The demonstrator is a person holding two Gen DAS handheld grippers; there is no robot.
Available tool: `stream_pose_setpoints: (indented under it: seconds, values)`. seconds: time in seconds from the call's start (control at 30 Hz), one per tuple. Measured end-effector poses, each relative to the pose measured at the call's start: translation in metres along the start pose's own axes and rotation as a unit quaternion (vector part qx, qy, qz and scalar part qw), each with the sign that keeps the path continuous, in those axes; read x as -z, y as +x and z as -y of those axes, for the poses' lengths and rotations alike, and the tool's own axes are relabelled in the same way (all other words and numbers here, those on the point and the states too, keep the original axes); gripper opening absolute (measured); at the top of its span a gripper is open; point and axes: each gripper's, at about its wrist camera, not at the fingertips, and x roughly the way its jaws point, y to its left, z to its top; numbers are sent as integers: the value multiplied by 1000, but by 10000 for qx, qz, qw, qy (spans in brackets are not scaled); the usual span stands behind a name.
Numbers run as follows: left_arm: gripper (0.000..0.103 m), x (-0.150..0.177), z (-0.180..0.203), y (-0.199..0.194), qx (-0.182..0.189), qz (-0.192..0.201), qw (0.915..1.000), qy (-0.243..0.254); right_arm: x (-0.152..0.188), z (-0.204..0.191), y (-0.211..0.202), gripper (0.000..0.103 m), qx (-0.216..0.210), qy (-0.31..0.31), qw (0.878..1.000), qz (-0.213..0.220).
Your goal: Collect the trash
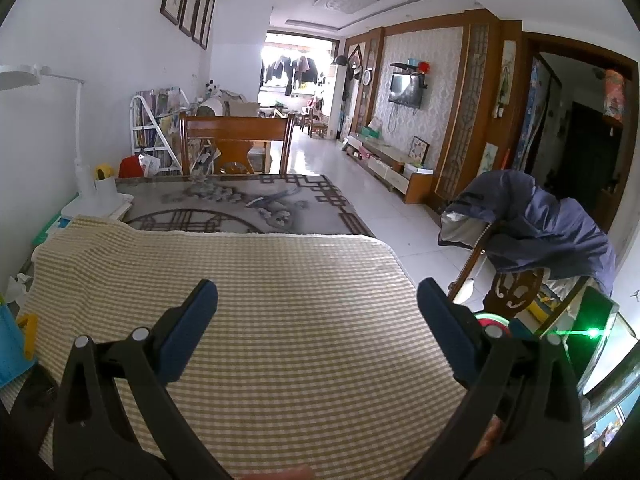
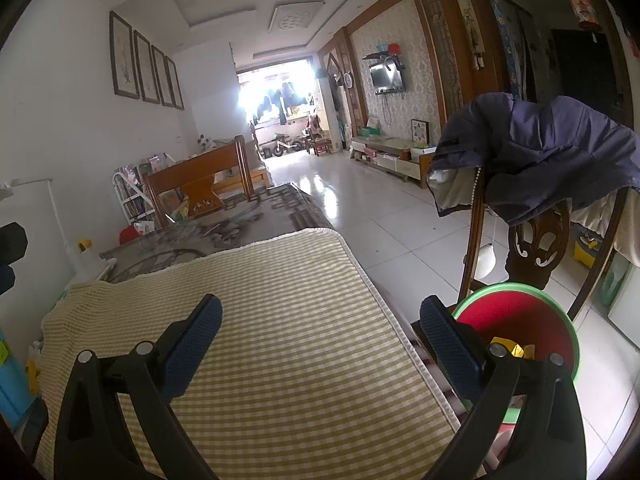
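Observation:
My left gripper [image 1: 318, 304] is open above a yellow-and-white checked cloth [image 1: 280, 280] that covers the near end of the table, with nothing between its blue-padded fingers [image 1: 192, 328]. My right gripper [image 2: 320, 320] is also open and holds nothing, over the same cloth [image 2: 260, 300] near its right edge. A red bin with a green rim [image 2: 520, 316] stands just off the table's right side, beside the right finger. Yellow scraps [image 2: 510, 349] lie inside it. In the left wrist view only a sliver of the bin [image 1: 494, 318] shows behind the right finger. No loose trash shows on the cloth.
A dark wooden chair draped with a blue jacket [image 2: 552, 152] stands right of the bin. A white desk lamp [image 1: 82, 168] and a cup sit at the table's left. The patterned tabletop [image 1: 248, 204] runs beyond the cloth to a wooden chair [image 1: 236, 140]. White tiled floor [image 2: 380, 220] lies to the right.

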Motion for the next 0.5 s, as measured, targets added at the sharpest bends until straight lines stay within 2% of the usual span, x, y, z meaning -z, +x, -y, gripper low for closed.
stream_pose_setpoints:
  seconds: [0.5]
  values:
    - [98, 4, 2, 7, -4, -148, 9999, 65, 1, 3, 5, 96, -20, -60, 9999, -119]
